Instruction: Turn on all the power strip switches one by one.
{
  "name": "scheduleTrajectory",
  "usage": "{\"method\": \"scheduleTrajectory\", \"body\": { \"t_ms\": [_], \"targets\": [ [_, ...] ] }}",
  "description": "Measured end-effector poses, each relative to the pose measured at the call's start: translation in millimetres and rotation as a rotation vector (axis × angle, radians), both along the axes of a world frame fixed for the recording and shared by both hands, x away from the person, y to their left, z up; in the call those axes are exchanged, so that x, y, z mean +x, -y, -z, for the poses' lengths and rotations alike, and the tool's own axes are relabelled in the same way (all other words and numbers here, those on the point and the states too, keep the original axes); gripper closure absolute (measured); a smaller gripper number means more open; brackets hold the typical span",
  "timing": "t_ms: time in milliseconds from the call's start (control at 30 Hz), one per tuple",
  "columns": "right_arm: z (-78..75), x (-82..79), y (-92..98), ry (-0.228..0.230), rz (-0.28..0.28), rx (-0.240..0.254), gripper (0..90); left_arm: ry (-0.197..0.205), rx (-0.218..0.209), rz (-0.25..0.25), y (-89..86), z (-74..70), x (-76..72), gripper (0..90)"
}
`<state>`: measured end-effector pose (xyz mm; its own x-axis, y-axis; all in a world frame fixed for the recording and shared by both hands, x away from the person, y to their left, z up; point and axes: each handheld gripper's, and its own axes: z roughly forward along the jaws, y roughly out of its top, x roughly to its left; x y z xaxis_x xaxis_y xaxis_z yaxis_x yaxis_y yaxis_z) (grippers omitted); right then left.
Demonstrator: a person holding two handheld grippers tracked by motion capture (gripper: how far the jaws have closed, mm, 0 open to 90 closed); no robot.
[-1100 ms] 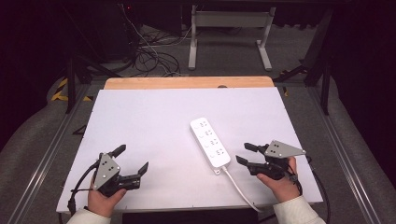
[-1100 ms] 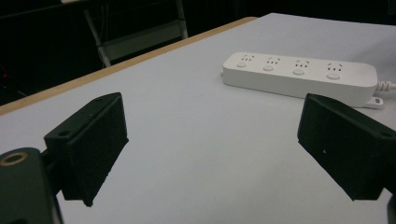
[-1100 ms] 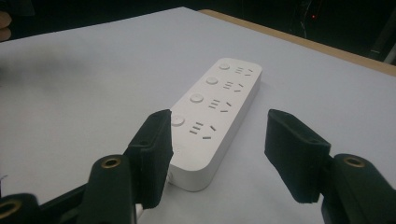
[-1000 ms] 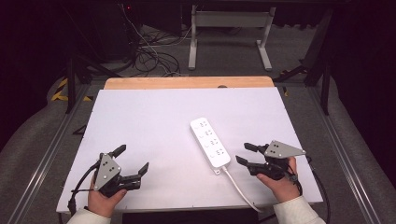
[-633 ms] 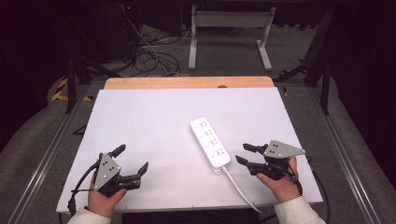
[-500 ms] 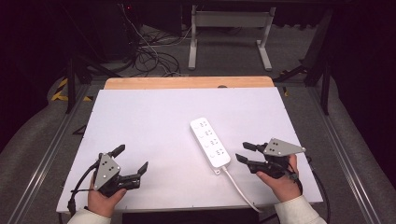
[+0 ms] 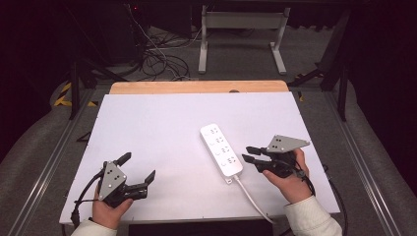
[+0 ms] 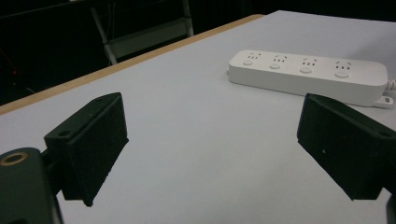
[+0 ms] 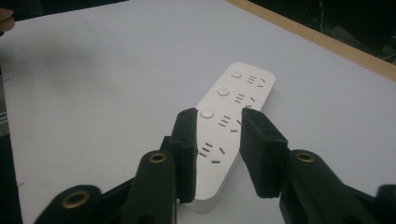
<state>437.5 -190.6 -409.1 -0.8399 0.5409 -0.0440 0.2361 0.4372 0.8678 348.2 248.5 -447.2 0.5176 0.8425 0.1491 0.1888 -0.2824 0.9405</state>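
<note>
A white power strip [image 7: 221,150] with several sockets lies on the white table, its cable [image 7: 252,197] running toward the near edge. My right gripper [image 7: 246,153] hovers just right of the strip's near end. In the right gripper view its jaws [image 9: 218,116] stand a narrow gap apart above the strip [image 9: 233,107]. They have just been closing, with nothing between the pads. My left gripper [image 7: 138,165] rests at the near left with its jaws wide apart and empty. The left gripper view shows the strip [image 8: 308,77] farther off, beyond that gripper [image 8: 210,107].
The white table top [image 7: 162,123] has a wooden strip [image 7: 196,87] along its far edge. Metal rails [image 7: 49,167] run along both sides. Beyond the table stand a metal frame [image 7: 241,34] and loose floor cables [image 7: 162,54].
The right gripper has risen slightly and its jaws have narrowed. The left gripper and the power strip have not moved.
</note>
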Motion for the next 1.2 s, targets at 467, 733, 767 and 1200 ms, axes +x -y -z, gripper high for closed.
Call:
{"method": "scheduleTrajectory", "body": {
  "t_ms": [467,733,767,1200],
  "targets": [
    [-4.8,17.6,-38.1,-0.058,-0.062,-0.053,84.1,0.006,0.002,-0.003,-0.3,-0.3,-0.4,9.0],
    [-3.4,21.9,-47.3,-0.091,-0.077,-0.068,90.0,0.003,0.003,-0.002,-0.6,0.0,0.1,9.1],
    [-2.9,22.3,-48.3,-0.096,-0.078,-0.068,90.0,0.003,0.003,-0.002,-0.6,0.0,0.1,9.1],
    [5.5,30.9,-65.4,-0.171,-0.081,-0.174,90.0,-0.002,0.012,0.000,0.1,0.4,0.3,9.1]
  ]
}}
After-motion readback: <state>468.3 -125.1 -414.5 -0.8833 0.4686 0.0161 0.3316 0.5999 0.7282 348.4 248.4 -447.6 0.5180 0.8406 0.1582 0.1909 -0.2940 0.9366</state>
